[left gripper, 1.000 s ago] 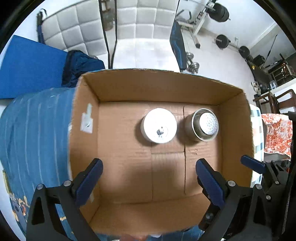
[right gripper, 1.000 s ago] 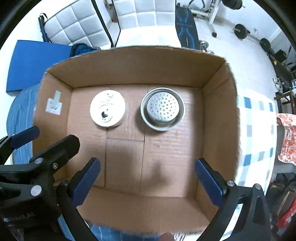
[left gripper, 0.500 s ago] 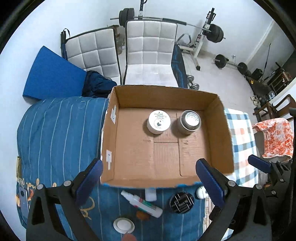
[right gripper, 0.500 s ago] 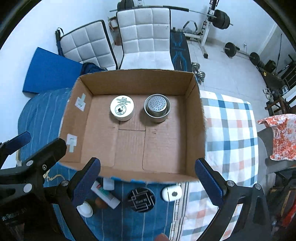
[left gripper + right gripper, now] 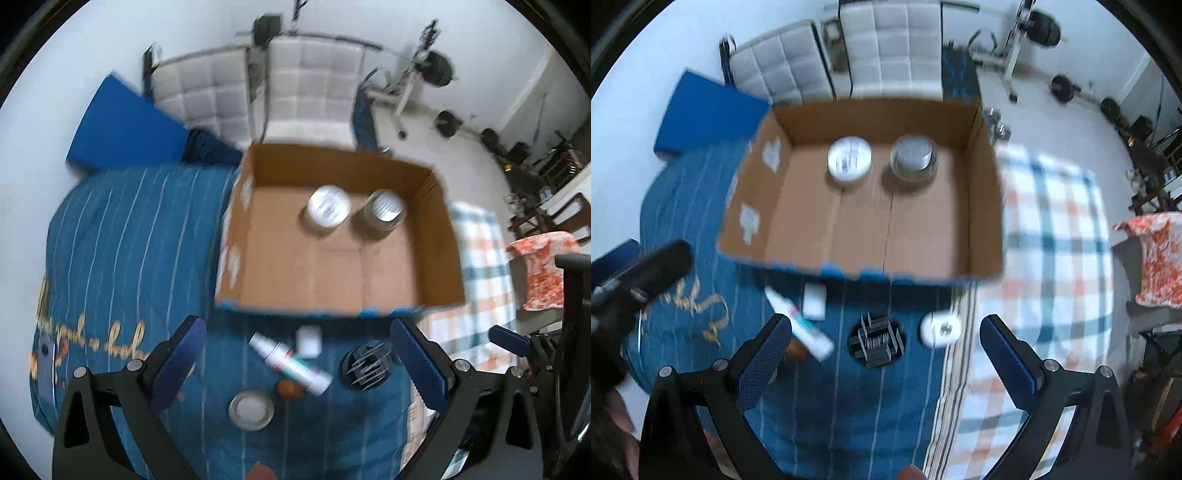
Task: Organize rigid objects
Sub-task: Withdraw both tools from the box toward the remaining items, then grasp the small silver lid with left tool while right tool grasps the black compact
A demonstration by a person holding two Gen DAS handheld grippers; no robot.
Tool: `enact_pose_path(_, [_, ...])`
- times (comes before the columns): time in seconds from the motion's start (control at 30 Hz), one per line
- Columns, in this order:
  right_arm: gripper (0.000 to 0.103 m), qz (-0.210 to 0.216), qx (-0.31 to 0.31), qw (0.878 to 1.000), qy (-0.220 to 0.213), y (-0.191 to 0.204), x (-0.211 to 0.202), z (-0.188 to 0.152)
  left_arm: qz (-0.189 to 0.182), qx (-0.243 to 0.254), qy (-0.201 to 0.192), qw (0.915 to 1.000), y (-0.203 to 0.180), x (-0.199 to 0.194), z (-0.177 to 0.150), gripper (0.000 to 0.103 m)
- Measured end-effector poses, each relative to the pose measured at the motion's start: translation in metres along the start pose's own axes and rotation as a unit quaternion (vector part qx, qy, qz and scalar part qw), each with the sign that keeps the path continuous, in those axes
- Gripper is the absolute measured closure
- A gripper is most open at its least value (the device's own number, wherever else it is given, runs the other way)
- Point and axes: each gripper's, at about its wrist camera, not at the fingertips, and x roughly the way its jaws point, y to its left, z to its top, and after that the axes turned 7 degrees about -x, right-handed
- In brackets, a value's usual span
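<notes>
beyond both claws, one cardboard box (image 5: 258, 273) is sitting with two round tins inside, a white tin (image 5: 328, 206) beside a metal tin (image 5: 384, 208). the left claw (image 5: 299, 369) and right claw (image 5: 882, 360) are both hanging spread apart, empty. between their fingers are lying one tube (image 5: 290, 363), one black holder (image 5: 877, 341), one white lid (image 5: 251, 405).

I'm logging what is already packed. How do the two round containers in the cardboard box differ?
The left container has a flat white lid with dark markings; the right container is bare metal with a greyish top, blurred here. The left one looks shorter and squatter than the right one. Both are round, stand upright side by side near the far wall of the cardboard box, and neither gripper is holding them.
</notes>
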Motion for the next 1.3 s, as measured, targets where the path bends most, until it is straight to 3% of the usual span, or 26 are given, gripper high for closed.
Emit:
enact_pose_path(0.23, [0.0,0.005,0.002,0.997,0.078,0.006,0.09,-0.032,0.062,-0.063,0.119,0.989,0.074,0.09,-0.069,0.0])
enact_pose_path(0.47, [0.0,-0.006,0.016,0.991,0.131,0.012,0.162,-0.04,0.053,-0.088,0.207,0.9731,0.094,0.162,-0.118,0.001])
enact_pose_path(0.57, [0.001,-0.004,0.025,0.989,0.143,0.014,0.179,-0.043,0.059,-0.067,0.221,0.9712,0.086,0.183,-0.127,0.002])
enact_pose_path(0.63, [0.005,0.002,0.034,0.988,0.148,0.014,0.187,-0.045,0.063,-0.042,0.221,0.9724,0.08,0.196,-0.129,0.013])
enact_pose_path(0.67, [0.012,0.003,0.038,0.988,0.15,0.014,0.191,-0.045,0.064,-0.037,0.226,0.9713,0.078,0.202,-0.131,0.025])
enact_pose_path(0.7, [0.025,0.005,0.041,0.987,0.157,0.014,0.196,-0.047,0.069,-0.031,0.228,0.9707,0.076,0.206,-0.132,0.025])
enact_pose_path(0.83, [0.027,-0.005,0.037,0.987,0.159,0.016,0.202,-0.051,0.071,-0.014,0.204,0.9764,0.067,0.202,-0.129,0.04])
enact_pose_path(1.0, [0.028,-0.006,0.027,0.984,0.175,0.02,0.201,-0.076,0.065,-0.002,0.194,0.9789,0.063,0.198,-0.132,0.041])
enact_pose_path(1.2, [0.028,0.011,0.012,0.975,0.222,0.017,0.193,-0.143,0.057,0.028,0.207,0.9761,0.042,0.194,-0.17,0.041])
enact_pose_path(1.3, [0.026,0.021,0.035,0.975,0.219,0.012,0.192,-0.149,0.069,0.048,0.197,0.9768,0.026,0.196,-0.175,0.041])
